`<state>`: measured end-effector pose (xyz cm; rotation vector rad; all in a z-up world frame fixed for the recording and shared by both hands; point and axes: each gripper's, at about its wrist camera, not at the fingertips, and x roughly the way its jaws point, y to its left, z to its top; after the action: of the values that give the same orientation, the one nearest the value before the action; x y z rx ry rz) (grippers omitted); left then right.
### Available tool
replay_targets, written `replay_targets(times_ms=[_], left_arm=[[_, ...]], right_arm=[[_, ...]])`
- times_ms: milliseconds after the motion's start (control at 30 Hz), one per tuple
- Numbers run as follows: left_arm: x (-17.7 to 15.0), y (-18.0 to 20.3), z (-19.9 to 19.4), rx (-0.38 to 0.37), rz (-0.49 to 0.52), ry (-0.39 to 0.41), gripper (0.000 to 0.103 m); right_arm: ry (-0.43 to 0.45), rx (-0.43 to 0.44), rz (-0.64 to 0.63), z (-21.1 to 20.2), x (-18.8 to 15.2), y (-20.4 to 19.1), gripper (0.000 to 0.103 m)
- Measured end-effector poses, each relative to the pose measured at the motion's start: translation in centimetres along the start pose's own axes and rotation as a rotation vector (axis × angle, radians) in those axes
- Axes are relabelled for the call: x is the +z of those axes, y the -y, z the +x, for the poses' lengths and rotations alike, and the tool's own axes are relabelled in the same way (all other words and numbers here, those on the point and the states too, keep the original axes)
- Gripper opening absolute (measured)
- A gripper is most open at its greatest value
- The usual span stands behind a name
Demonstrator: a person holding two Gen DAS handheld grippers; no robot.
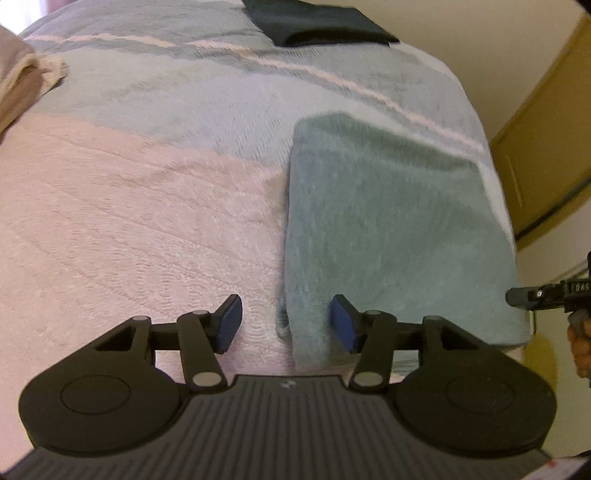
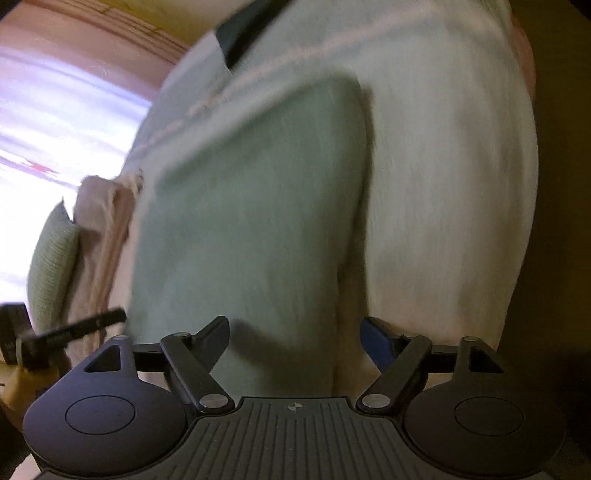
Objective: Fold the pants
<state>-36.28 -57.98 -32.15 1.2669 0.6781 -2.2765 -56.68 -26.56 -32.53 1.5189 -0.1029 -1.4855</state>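
The grey-green pants [image 1: 391, 221] lie folded into a flat rectangle on the bed's right side; the right wrist view shows them blurred [image 2: 243, 221]. My left gripper [image 1: 286, 323] hovers open over the folded pile's near left edge, nothing between its blue pads. My right gripper [image 2: 295, 339] is open too, above the pile's near end, holding nothing. In the left wrist view, the tip of the right gripper [image 1: 524, 297] pokes in at the right edge, a hand behind it.
The bed is covered by a pink and pale blue blanket [image 1: 129, 221]. A dark folded garment [image 1: 317, 22] lies at the far end, a beige cloth [image 1: 26, 81] at the far left. A wooden door [image 1: 546, 147] stands right of the bed. A green cushion [image 2: 51, 258] and curtains appear in the right wrist view.
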Motion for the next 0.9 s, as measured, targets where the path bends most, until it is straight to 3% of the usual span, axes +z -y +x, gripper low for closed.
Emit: replay_targets(times_ms=[67,133,267,333,367,433,533,633,733,800,833,900], left_arm=[[-0.6,0.1,1.0,0.015,0.03,0.011,0.056],[-0.9,-0.1,1.4,0.018,0.036,0.027,0.059],[-1.1,-0.3,0.5,0.017,0.067,0.04,0.06],[-1.3,0.5,-1.2,0.033,0.127,0.058,0.053],[-1.6,1.1,-2.1,0.045,0.168,0.073,0.053],[-2.2,2.2,-3.9,0.062,0.263,0.104,0.053],[-3.6,3.9,-5.4,0.077,0.409,0.142,0.054],[-5.4,5.8,-5.3,0.107,0.564,0.176,0.062],[-7.6,7.7,-4.3,0.134,0.714,0.21,0.075],[-9.2,9.1,-3.2,0.156,0.826,0.23,0.08],[-9.9,9.8,-2.6,0.174,0.882,0.236,0.088],[-11.2,11.3,-1.4,0.207,0.989,0.248,0.093]], right_arm=[[0.023,0.021,0.084,0.6,-0.6,0.9,0.04],[0.03,0.002,0.059,0.7,0.4,0.4,0.032],[0.046,-0.124,-0.173,-0.5,2.7,-2.6,0.033],[0.066,-0.201,-0.323,-1.7,2.1,-5.1,0.037],[0.073,-0.237,-0.418,-2.1,1.4,-6.4,0.041],[0.094,-0.304,-0.681,-2.6,-1.9,-9.9,0.061],[0.062,-0.338,-1.089,-0.6,-8.4,-13.4,0.074],[0.015,-0.43,-1.451,3.5,-13.5,-13.9,0.074],[-0.029,-0.547,-1.643,7.9,-15.3,-12.6,0.074],[0.006,-0.595,-1.743,9.5,-15.7,-12.0,0.073],[0.013,-0.614,-1.78,9.9,-15.5,-11.8,0.058],[-0.002,-0.602,-1.76,9.7,-14.4,-12.3,0.045]])
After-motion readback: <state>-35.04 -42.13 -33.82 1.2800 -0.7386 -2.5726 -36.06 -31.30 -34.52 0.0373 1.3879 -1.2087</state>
